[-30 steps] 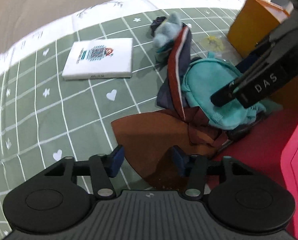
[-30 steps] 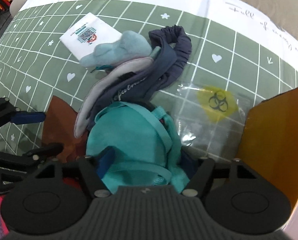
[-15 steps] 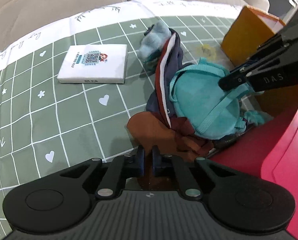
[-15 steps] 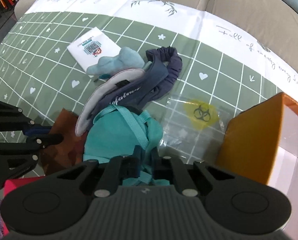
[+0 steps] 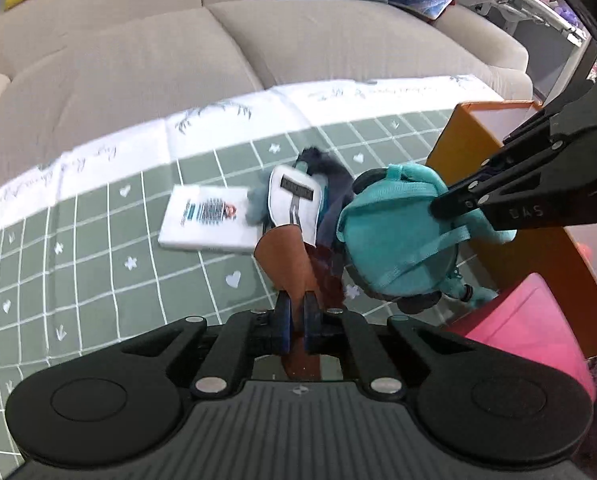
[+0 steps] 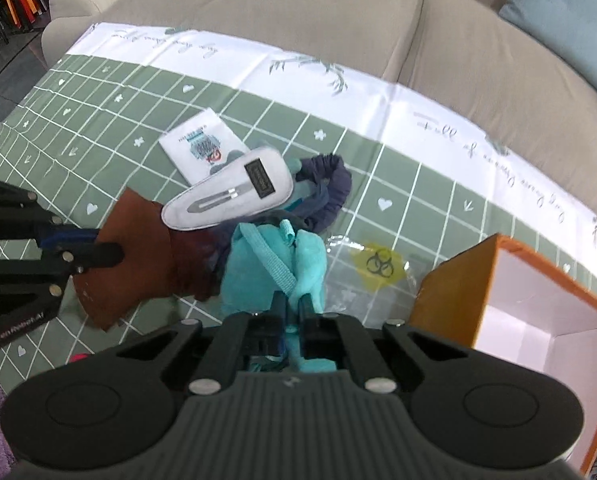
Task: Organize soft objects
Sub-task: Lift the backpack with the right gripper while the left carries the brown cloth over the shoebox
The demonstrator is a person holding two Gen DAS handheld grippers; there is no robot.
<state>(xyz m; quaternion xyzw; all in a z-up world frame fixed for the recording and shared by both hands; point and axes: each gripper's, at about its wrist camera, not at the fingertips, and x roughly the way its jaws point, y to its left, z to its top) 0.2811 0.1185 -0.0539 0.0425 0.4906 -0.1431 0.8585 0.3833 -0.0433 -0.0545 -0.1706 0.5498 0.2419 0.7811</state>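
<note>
So both claws are clamped down on fabric right now: the left claw [image 5: 294, 312] is pinched narrow on a corner of the brown cloth [image 5: 284, 258], and the right claw [image 6: 292, 310] is squeezed tight on the teal bag [image 6: 274, 264], which hangs just ahead of its tips, lifted off the mat [image 6: 98, 128]. My worry is that everything is tangled. The brown cloth, the bag and a navy garment [image 6: 326, 192] all bunch together between the two claws, with a white pad [image 6: 234, 196] riding on top of the pile just beyond the left one. If the claws pull apart, I'd guess the pad slides off or the navy piece gets dragged along with whichever side wins. The left grip also looks like it's only on an edge, so that could slip. To the right of the right claw sits the orange box [image 6: 450, 288], open top, probably where the bag goes, and there's a pink box [image 5: 530, 320] low to the right of the left claw; a swinging strap could snag a rim. Hard to tell what's knotted to what under the bag, it's hidden. A light blue plush thing behind the pad is mostly covered and blurry. Further out there's a white booklet [image 5: 208, 220], a clear biohazard bag [image 6: 378, 266], then the sofa [image 5: 258, 40].
</note>
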